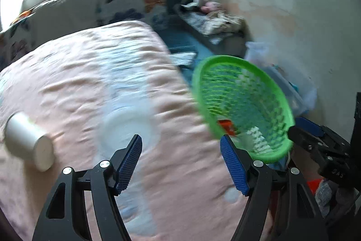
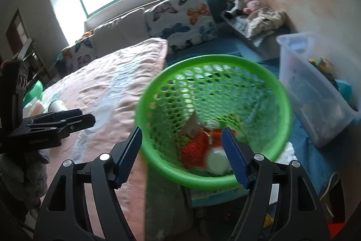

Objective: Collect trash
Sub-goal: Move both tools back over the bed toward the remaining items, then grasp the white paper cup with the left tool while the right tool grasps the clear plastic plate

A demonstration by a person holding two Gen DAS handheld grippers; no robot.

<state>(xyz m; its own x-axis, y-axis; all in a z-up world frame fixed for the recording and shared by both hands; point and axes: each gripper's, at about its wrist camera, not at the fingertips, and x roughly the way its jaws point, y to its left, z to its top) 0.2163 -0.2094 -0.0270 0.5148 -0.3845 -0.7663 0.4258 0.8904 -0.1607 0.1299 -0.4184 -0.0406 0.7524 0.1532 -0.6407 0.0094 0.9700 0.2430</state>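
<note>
A green mesh basket (image 2: 214, 92) hangs beside the pink bed (image 1: 90, 73). It holds orange, white and green trash (image 2: 203, 146). My right gripper (image 2: 182, 150) is wide open with the basket's near rim between its fingers; I cannot tell if it touches. In the left wrist view the basket (image 1: 241, 105) is tilted, with the right gripper (image 1: 315, 146) at its rim. My left gripper (image 1: 180, 162) is open and empty above the bed. A white paper cup (image 1: 29, 141) lies on its side on the bed, left of it; it also shows in the right wrist view (image 2: 56, 105).
A clear plastic bin (image 2: 315, 92) with items stands on the blue floor by the right wall. Butterfly cushions (image 2: 180, 22) lean at the bed's head below the window. Soft toys and cloth (image 2: 255, 12) lie on a low bench by the wall.
</note>
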